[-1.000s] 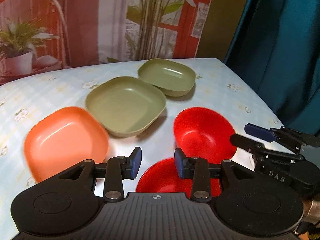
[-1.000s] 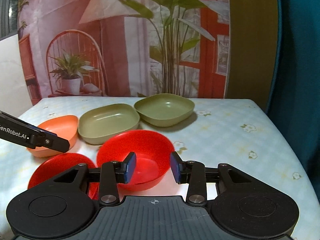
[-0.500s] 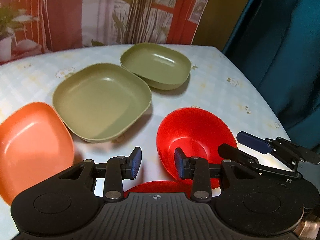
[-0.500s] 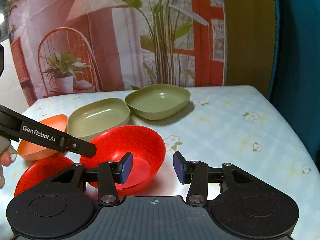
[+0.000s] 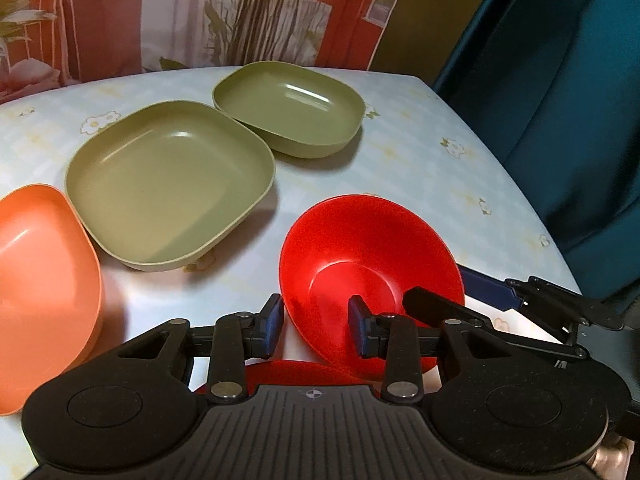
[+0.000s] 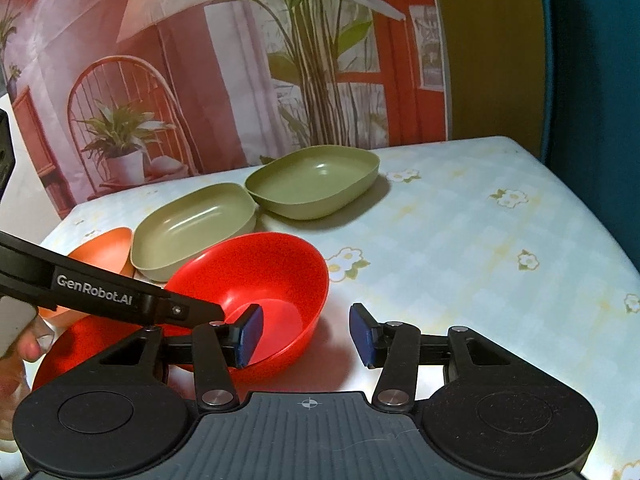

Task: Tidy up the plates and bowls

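Floral bench point(image 6: 460, 240) | we are closing left fingers point(image 5: 272, 324) astride red bowl point(image 5: 360, 248) rim, not yet pinching | right fingers point(image 6: 250, 330) opening astride the far rim | light, stiff, slick: pinch rim.

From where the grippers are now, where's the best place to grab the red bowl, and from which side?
Probably the thin rim of the red bowl, on the near side, coming in from above with one finger inside and one outside. Its wall flares steeply, so only the lip fits between pads. The left gripper already straddles that rim, its jaws closing; the right gripper is opening alongside.
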{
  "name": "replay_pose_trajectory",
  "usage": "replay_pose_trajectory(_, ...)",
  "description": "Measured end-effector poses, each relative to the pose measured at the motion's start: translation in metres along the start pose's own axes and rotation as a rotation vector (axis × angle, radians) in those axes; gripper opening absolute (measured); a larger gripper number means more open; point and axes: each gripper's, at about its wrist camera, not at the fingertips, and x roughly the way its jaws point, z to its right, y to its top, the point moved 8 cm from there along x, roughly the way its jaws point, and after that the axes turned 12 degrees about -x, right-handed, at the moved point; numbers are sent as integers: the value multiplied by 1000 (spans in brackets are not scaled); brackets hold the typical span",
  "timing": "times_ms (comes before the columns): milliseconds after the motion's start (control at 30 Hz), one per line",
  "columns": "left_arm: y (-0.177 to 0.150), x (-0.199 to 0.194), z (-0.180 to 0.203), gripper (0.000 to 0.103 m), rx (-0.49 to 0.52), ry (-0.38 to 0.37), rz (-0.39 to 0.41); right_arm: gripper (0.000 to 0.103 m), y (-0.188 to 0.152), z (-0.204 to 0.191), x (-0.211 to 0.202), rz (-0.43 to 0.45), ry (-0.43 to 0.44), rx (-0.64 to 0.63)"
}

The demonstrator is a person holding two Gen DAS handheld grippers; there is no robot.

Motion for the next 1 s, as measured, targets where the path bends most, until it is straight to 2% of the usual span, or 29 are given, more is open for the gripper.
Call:
replay_pose_trajectory(67,1,0,0,23,5,10,8,38,0,0,2,-4,4,3)
replay_pose_trajectory(133,2,-1,-1,17,12,20,14,31,-1,-1,3,-12,4,2)
replay_pose_trajectory(200,2,-1,-1,13,20,19,21,21,-2,-1,4,-17,3,0)
replay_pose_trajectory(267,1,-1,-1,13,34,23,28,18,-2,-1,5,-21,-12,-9)
replay_pose_trajectory(600,1,-3,0,12,37,15,39,14,0,0,4,-24,-40,-20)
replay_pose_trajectory(1000,7,-20,2,12,31,0,95,14,13,-1,-6,9,-45,-24)
